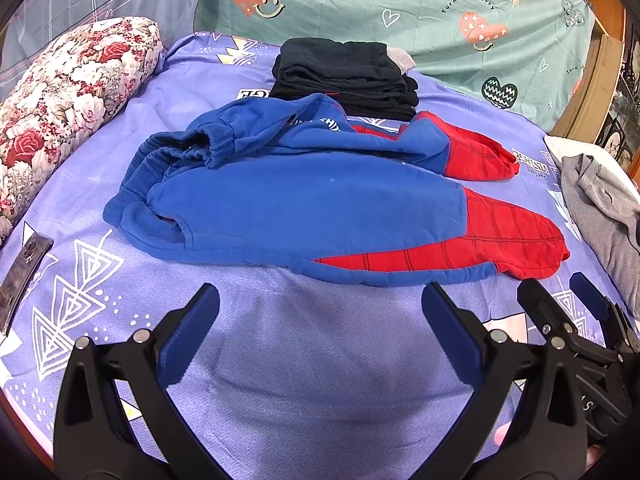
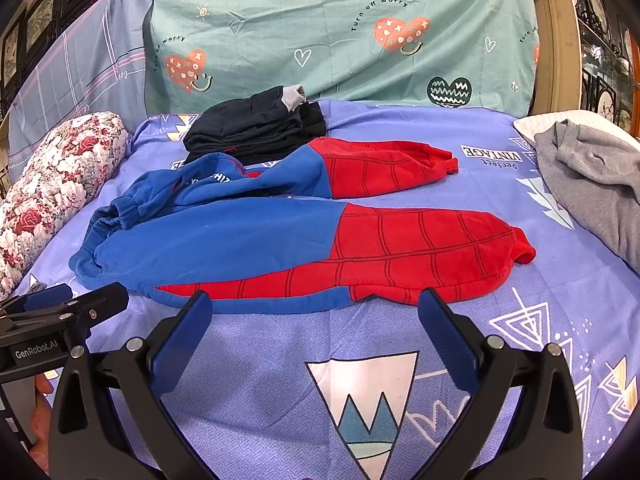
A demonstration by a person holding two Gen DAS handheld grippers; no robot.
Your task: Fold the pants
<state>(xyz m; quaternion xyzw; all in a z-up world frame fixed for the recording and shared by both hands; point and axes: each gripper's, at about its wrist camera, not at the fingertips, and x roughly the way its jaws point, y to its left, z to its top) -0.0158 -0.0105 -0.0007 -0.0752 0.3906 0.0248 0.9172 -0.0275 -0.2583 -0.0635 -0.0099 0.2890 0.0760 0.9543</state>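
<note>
Fingers of both grippers stand wide apart and hold nothing: the left gripper (image 1: 320, 300) and the right gripper (image 2: 316, 308) hover side by side over the bed (image 1: 312, 360), close to its near edge. Just ahead of the fingertips lie the pants (image 1: 320, 208), blue at the waist and red at the legs, spread lengthwise with the waistband bunched toward the left and the two legs apart toward the right. No fold looks made yet; the whole job seems left. Beyond them sits a stack of folded dark clothes (image 1: 344, 76), and a grey garment (image 2: 592, 176) lies far right.
</note>
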